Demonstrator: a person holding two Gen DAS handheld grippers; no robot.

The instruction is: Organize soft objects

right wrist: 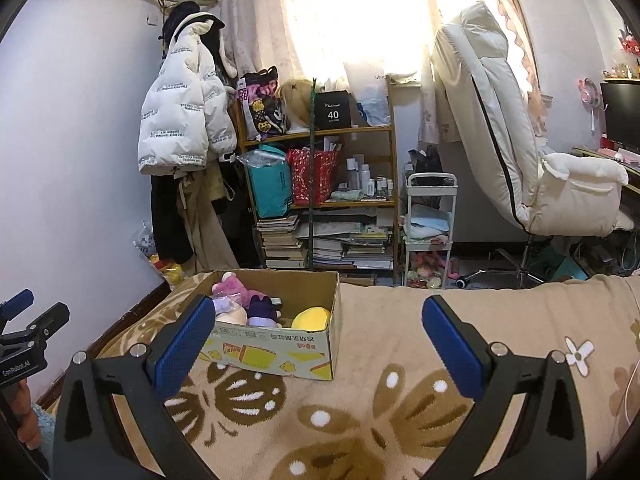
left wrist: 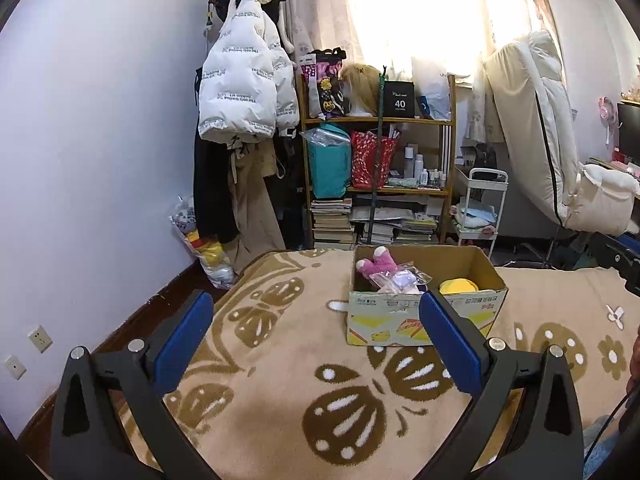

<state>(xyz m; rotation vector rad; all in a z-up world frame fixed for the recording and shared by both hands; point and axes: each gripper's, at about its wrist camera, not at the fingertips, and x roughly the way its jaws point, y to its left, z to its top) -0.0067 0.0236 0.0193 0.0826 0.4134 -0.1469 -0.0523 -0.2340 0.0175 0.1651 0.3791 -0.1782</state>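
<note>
Your left gripper [left wrist: 316, 332] and right gripper [right wrist: 318, 334] gape wide over the blanket [left wrist: 280, 360]; the box [left wrist: 424, 316] ahead holds plush toys [left wrist: 380, 266].

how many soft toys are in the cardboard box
3 clearly visible in the cardboard box: a pink plush at the far left, a purple one in the middle, a yellow one at the near right. Others may be hidden underneath.

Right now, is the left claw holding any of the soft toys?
No. The left claw is open and empty above the blanket, while the soft toys lie in the cardboard box.
</note>
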